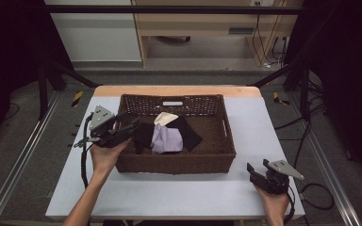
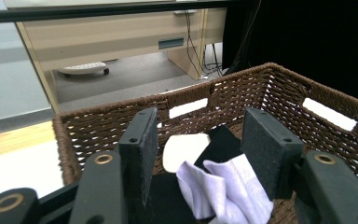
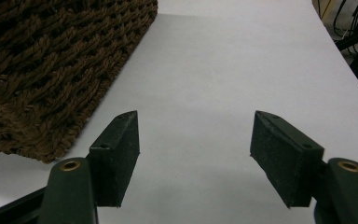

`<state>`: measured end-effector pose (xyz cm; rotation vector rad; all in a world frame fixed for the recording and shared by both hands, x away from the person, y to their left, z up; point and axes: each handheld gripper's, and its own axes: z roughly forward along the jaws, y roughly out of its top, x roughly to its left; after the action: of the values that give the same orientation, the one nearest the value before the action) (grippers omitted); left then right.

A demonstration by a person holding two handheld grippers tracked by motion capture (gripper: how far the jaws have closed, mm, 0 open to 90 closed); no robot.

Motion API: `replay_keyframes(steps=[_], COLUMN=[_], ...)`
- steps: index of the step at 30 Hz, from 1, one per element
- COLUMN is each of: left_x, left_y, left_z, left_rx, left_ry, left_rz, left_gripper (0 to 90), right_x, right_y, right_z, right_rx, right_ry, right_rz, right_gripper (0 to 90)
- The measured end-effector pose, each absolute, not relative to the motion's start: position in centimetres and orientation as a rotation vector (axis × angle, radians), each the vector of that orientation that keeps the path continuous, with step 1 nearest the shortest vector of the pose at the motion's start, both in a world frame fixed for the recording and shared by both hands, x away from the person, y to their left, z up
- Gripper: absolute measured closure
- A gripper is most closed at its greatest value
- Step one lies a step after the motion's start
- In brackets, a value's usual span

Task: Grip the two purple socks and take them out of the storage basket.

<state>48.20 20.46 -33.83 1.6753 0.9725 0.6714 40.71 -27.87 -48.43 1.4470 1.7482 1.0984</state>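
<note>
Here the white table (image 1: 207, 193) carries everything, and a brown wicker basket (image 1: 174, 165) sits toward its far edge, centred between the left and right edges, leaving a bare strip along the near edge where cloths could be laid out. Inside the basket lies a loose heap of folded cloths: a black cloth (image 1: 188, 132) spread under and behind the others, a lavender cloth (image 1: 166, 140) on top near the middle, and a cream cloth (image 1: 165, 117) peeking out toward the far wall. They look dropped in rather than stacked, so the top lavender piece is the easiest to take first.

The left gripper (image 1: 131, 126) is held over the basket's left rim, angled inward and down toward the heap; in the left gripper view its jaws stand apart with the lavender cloth (image 2: 223, 191) just below and between them, nothing yet pinched. That angle clears the wicker wall and lines the pads up with the cloth's raised fold.

The right gripper (image 1: 258, 168) rests near the table's near right corner, jaws spread wide over bare tabletop and holding nothing, apparently parked out of the way, just beside the basket's corner (image 3: 51, 70).
</note>
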Motion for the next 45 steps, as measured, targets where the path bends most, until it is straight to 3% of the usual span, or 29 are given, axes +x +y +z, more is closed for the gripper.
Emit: replay_keyframes(steps=[22, 33, 38, 45], left_x=[54.3, 54.7, 55.3, 55.5], left_y=[16.4, 15.0, 14.8, 13.9], left_z=[-36.6, -37.9, -38.5, -39.2], left_rx=[1.829, 1.986, 2.048, 2.169], left_ry=[1.037, 1.008, 1.033, 1.028], left_rz=[0.6, 0.612, 0.513, 0.505], left_gripper=[52.8, 53.7, 52.6, 48.3], right_x=[40.8, 40.8, 40.8, 40.9], right_y=[-27.8, -27.9, -27.9, -27.9], right_z=[-48.5, -48.5, -48.5, -48.5], right_rx=[1.445, 1.446, 1.45, 1.454], right_ry=[1.765, 1.767, 1.771, 1.779], right_rz=[1.095, 1.097, 1.099, 1.099], right_gripper=[32.0, 30.9, 30.3, 29.3])
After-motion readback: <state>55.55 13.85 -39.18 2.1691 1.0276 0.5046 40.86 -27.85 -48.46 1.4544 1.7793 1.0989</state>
